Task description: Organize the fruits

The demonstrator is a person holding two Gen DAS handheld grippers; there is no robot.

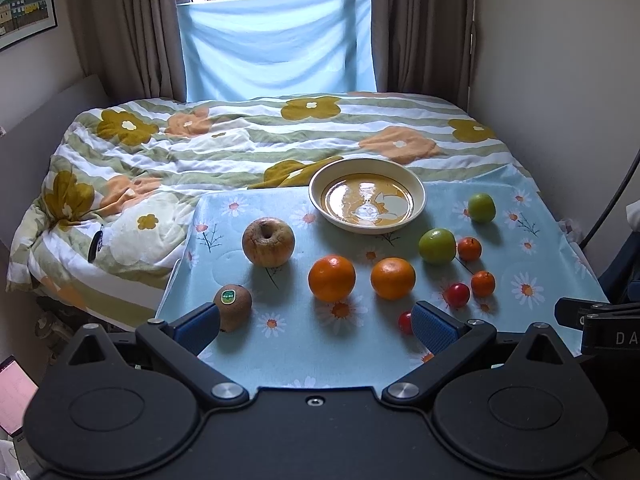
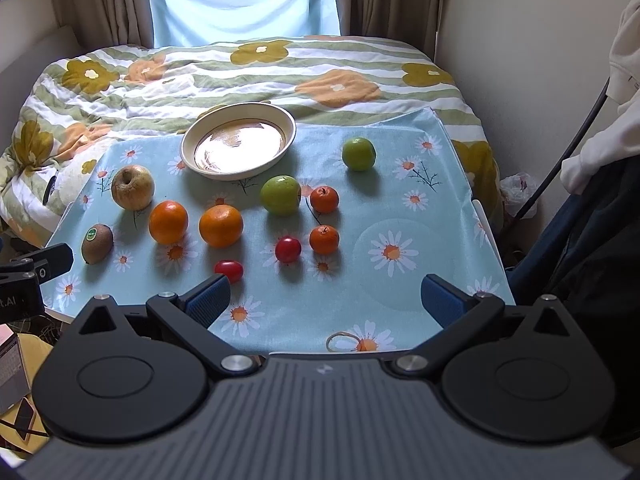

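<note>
An empty cream bowl [image 1: 416,196] [image 2: 188,158] sits at the table's far side. In front of it lie a yellowish apple [image 1: 268,242] [image 2: 133,187], a kiwi [image 1: 233,306] [image 2: 97,243], two oranges [image 1: 331,278] [image 1: 393,278] [image 2: 168,222] [image 2: 221,226], two green apples [image 1: 437,246] [image 1: 481,207] [image 2: 280,195] [image 2: 359,153], two small orange fruits [image 1: 469,249] [image 1: 483,283] [image 2: 324,199] [image 2: 324,239] and two red tomatoes [image 1: 458,295] [image 1: 405,322] [image 2: 288,249] [image 2: 229,271]. My left gripper [image 1: 316,326] is open and empty near the front edge. My right gripper [image 2: 326,298] is open and empty.
The table carries a light blue daisy cloth [image 1: 280,344] [image 2: 400,216]. A bed with a flowered quilt [image 1: 200,148] lies behind it. A rubber band [image 2: 342,340] lies at the cloth's front edge. Clothes hang at the right [image 2: 624,80].
</note>
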